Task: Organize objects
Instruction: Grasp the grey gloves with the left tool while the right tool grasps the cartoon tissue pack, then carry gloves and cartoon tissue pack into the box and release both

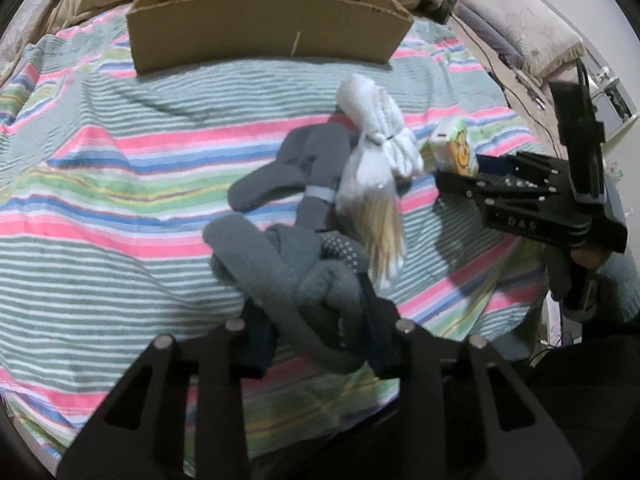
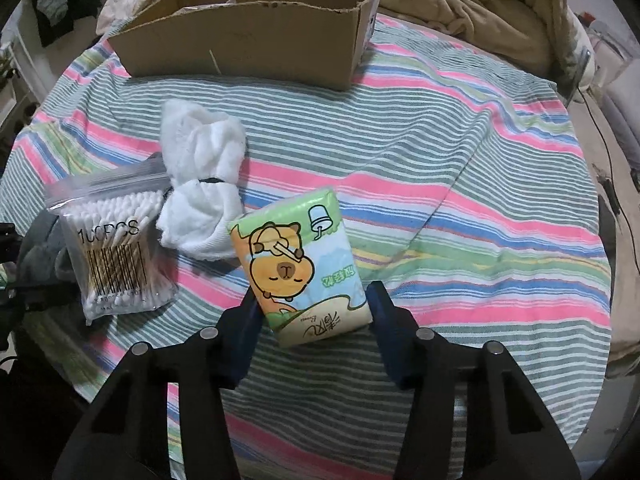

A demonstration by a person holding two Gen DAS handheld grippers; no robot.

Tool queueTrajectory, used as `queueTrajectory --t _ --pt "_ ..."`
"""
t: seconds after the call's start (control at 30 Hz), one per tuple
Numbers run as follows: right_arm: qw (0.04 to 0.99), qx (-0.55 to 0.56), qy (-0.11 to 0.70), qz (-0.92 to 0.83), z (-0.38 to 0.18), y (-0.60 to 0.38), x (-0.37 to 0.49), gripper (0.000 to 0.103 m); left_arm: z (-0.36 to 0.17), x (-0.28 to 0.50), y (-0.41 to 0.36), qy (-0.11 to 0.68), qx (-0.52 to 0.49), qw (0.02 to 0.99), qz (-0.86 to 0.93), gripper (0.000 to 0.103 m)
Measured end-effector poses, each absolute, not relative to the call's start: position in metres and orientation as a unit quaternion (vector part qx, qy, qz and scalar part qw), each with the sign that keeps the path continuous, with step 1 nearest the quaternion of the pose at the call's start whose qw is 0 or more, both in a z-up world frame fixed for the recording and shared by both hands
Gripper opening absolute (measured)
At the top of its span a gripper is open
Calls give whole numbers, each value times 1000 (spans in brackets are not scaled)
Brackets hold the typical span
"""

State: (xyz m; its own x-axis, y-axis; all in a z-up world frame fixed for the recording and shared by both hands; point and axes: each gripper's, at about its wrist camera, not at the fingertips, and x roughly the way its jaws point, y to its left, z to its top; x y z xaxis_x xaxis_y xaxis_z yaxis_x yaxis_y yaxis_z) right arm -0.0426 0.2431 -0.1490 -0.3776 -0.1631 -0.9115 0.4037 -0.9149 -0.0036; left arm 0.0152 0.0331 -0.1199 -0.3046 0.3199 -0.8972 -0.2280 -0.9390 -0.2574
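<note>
Mostly the sorting lies ahead. From the left wrist, the left gripper [image 1: 320,332] is clamped on grey socks [image 1: 296,280], while white socks [image 1: 380,132] lie before the cardboard box [image 1: 264,32]. From the right wrist, the right gripper [image 2: 308,316] pinches a glossy cartoon tissue pack [image 2: 296,264] above the striped bedspread [image 2: 480,200]; cotton swabs [image 2: 116,248] wait.
</note>
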Motion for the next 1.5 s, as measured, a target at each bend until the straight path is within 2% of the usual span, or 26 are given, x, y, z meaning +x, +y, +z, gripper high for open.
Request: queueTrajectory --t 0.7,1.0,1.5 --pt "176 476 72 -859 -89 253 -56 54 -57 15 10 -44 -491 156 856 32" --pt "185 445 57 -874 -60 247 -69 54 -37 -3 -8 -50 -461 135 876 32" --pt "209 426 63 -878 -43 219 -97 54 -12 -49 -24 -59 -417 120 899 32"
